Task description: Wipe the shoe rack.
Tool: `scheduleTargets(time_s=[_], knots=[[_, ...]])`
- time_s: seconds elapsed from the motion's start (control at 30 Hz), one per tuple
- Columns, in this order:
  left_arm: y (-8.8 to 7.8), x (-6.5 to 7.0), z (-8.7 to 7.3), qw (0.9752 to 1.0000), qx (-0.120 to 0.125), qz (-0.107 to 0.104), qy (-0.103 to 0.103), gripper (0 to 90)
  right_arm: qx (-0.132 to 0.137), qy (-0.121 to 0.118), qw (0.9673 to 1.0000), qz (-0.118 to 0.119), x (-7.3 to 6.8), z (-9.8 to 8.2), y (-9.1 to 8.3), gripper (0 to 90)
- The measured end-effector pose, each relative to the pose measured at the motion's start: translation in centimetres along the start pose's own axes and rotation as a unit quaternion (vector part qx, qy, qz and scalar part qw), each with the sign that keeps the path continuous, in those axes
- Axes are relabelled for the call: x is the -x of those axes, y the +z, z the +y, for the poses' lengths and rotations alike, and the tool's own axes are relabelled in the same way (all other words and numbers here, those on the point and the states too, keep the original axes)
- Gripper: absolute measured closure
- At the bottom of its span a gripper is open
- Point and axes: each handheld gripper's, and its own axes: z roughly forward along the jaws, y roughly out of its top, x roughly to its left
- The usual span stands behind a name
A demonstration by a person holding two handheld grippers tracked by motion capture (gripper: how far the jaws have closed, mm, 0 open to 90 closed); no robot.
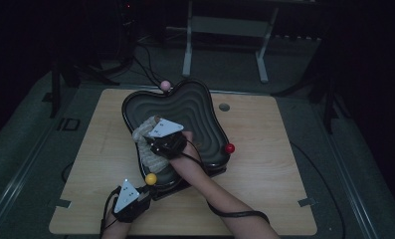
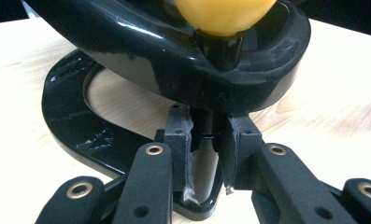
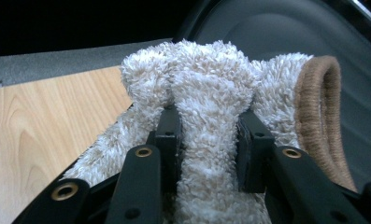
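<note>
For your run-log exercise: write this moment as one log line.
left gripper: shut on tray post | right gripper: shut on fluffy cloth | cloth draped over black tray rim

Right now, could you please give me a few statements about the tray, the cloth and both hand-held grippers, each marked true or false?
1. The right hand-held gripper is shut on the fluffy cloth. True.
2. The cloth lies flat on the wooden table, clear of the black tray. False: it hangs over the tray's rim.
3. The left hand-held gripper clamps the tray's black post below the yellow ball. True.
4. The red ball sits at the tray's left edge. False: it sits at the right edge.
</note>
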Motion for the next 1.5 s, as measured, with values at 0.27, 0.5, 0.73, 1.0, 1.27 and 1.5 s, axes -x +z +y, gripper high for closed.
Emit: scheduleTargets(time_s=[0.27,0.5,0.73,1.0,1.27,1.5], knots=[[0.0,0.0,0.0,1.0,-0.002,0.0,0.001,74.3,-0.002,-0.006,0.9999,0.012,-1.2,-1.6,-1.1,66.8],[0.0,0.0,0.0,1.0,-0.001,0.0,0.001,74.3,-0.005,-0.013,0.9997,0.022,-2.2,-2.8,-2.1,66.8],[0.0,0.0,0.0,1.0,-0.002,-0.001,0.002,74.3,-0.009,-0.022,0.9994,0.024,-3.0,-4.2,-3.1,67.9],[0.0,0.0,0.0,1.0,-0.002,-0.001,0.001,74.3,-0.021,-0.022,0.999,0.031,-3.0,-5.2,-4.2,69.0],[0.0,0.0,0.0,1.0,-0.002,0.001,0.002,74.3,-0.019,-0.015,0.9992,0.032,-2.7,-6.1,-5.0,68.9],[0.0,0.1,0.0,1.0,-0.003,0.001,0.003,74.4,-0.023,-0.006,0.9996,0.015,-1.7,-6.4,-5.4,68.6]])
